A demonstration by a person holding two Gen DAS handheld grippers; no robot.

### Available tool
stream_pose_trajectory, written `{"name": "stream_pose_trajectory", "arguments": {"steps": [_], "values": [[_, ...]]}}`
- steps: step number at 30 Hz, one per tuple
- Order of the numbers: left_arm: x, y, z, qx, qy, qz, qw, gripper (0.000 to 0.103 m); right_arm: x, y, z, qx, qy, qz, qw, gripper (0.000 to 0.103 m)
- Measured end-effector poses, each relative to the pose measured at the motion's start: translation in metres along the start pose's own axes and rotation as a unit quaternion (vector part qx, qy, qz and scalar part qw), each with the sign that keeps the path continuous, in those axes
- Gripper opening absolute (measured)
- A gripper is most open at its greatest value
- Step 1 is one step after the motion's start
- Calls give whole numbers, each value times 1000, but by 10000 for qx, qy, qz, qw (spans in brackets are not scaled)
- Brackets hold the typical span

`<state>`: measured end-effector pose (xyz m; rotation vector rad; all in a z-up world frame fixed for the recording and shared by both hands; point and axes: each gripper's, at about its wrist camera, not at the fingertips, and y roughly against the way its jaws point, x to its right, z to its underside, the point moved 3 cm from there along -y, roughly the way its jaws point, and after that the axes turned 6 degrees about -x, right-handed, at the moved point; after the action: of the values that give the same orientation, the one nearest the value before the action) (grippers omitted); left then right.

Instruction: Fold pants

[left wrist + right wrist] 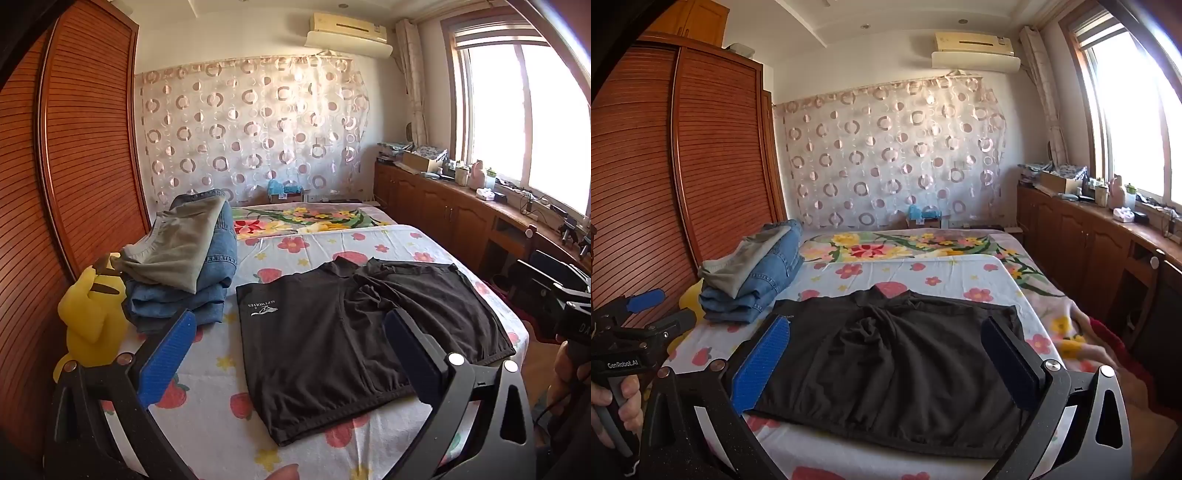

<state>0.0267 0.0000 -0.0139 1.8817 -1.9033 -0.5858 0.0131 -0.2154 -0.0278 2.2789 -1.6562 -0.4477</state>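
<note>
Pants [354,332] flat on bed, beyond open left gripper [291,354]

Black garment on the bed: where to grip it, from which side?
Take the black garment by its near hem corners, left gripper and right gripper coming in low from the bed's near edge. It lies flat, hem straight toward the open grippers; its middle is bunched.

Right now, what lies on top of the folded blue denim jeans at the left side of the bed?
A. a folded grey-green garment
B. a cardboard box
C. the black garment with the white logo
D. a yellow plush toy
A: a folded grey-green garment rests on the stack of folded blue denim jeans, while the black garment with the white logo lies spread apart from it on the flowered bed sheet.
</note>
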Motion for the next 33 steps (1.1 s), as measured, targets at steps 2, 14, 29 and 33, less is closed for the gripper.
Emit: {"name": "stream_pose_trajectory", "arguments": {"steps": [2,14,29,33], "values": [[0,-1,-1,-15,10,-12,10000,102,0,0,0,17,68,25,10000,103],[4,2,-4,6,-9,-31,10000,102,4,-3,-3,4,28,-39,10000,103],[4,12,-5,139,45,-32,9999,102,0,1,-1,39,51,-17,10000,103],[3,12,-5,138,44,-23,9999,102,0,1,-1,36,53,-18,10000,103]]}}
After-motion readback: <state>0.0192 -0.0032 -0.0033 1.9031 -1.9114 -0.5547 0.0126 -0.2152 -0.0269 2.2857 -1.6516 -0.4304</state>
